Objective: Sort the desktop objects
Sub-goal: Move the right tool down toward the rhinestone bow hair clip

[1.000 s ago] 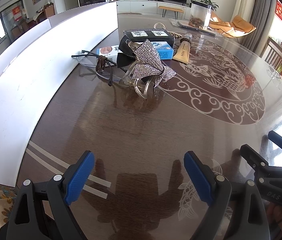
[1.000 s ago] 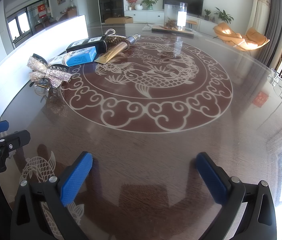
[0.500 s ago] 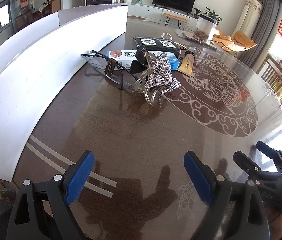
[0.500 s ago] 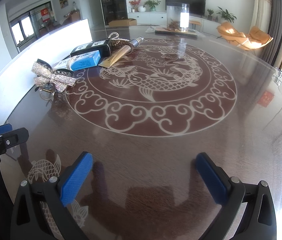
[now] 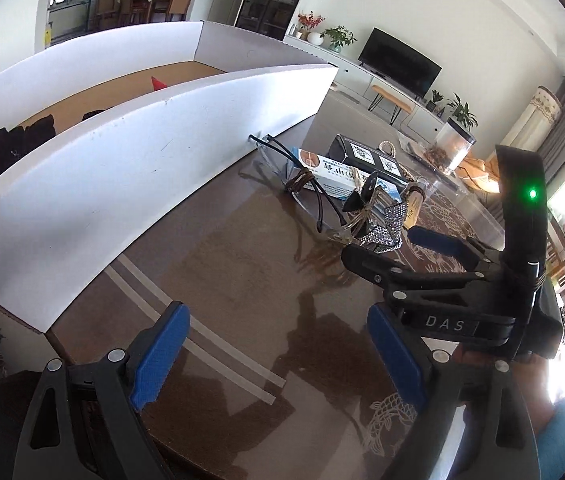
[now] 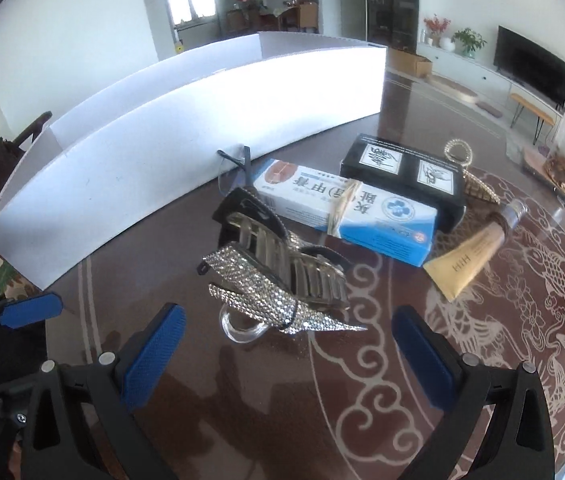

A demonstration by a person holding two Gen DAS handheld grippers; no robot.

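Glossy patterned desk [image 6: 522, 320] carries a rhinestone hair clip [image 6: 278, 284]; both grippers, right gripper [image 6: 288, 358] and left gripper [image 5: 278, 358], tilt downward, fingers spread wide, empty

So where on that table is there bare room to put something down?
Bare table runs between the white box wall and the rhinestone hair clip. It is crowded further back, where the blue carton, black box and gold tube cluster.

Bright daylight, table glare, sharp shadows, fisheye-warped edges.
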